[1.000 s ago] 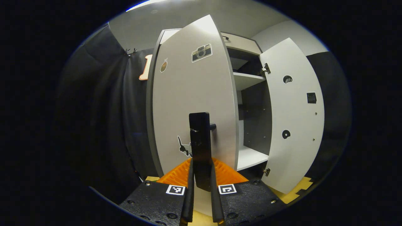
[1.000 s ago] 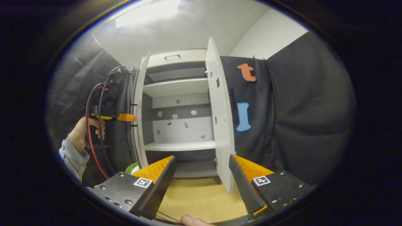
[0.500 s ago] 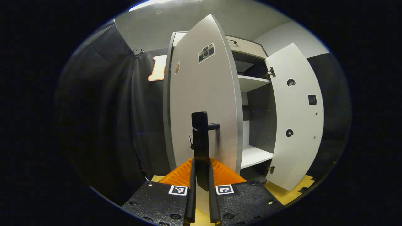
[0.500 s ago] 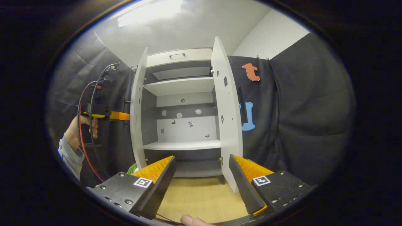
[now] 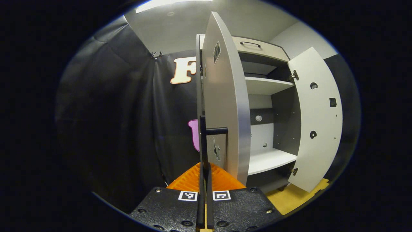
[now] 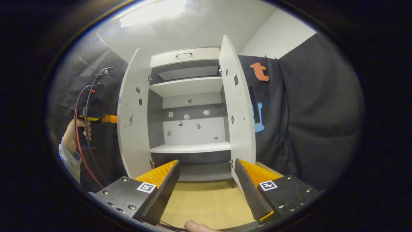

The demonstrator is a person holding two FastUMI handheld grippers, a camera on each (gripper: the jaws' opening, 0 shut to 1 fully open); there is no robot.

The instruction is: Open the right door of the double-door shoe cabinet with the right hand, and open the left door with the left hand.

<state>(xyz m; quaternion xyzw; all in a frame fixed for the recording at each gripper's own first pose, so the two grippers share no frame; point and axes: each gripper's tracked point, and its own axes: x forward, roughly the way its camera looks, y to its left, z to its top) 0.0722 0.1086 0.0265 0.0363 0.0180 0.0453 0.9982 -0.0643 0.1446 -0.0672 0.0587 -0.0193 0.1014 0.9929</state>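
Observation:
The white shoe cabinet [image 6: 188, 87] stands with both doors swung out. In the left gripper view the left door [image 5: 225, 106] is seen nearly edge-on, and my left gripper [image 5: 205, 169] is shut on its black vertical handle [image 5: 202, 138]. The right door [image 5: 318, 122] hangs wide open at the right. In the right gripper view my right gripper [image 6: 206, 180] is open and holds nothing, a short way in front of the cabinet between the left door [image 6: 132, 129] and the right door [image 6: 239, 112]. The left gripper [image 6: 96, 112], held by a hand [image 6: 72, 135], sits at the left door's outer side.
White shelves [image 6: 190, 148] inside the cabinet carry nothing; small stickers dot the back panel. A top drawer [image 6: 183, 55] with a handle sits above the doors. Black cloth walls flank both sides. The floor [image 6: 206, 203] before the cabinet is wood-coloured. A fingertip [image 6: 196, 226] shows at the bottom.
The left door has swung further out with my left gripper still clamped on its handle, which moved left. The right gripper stays open and has barely shifted.

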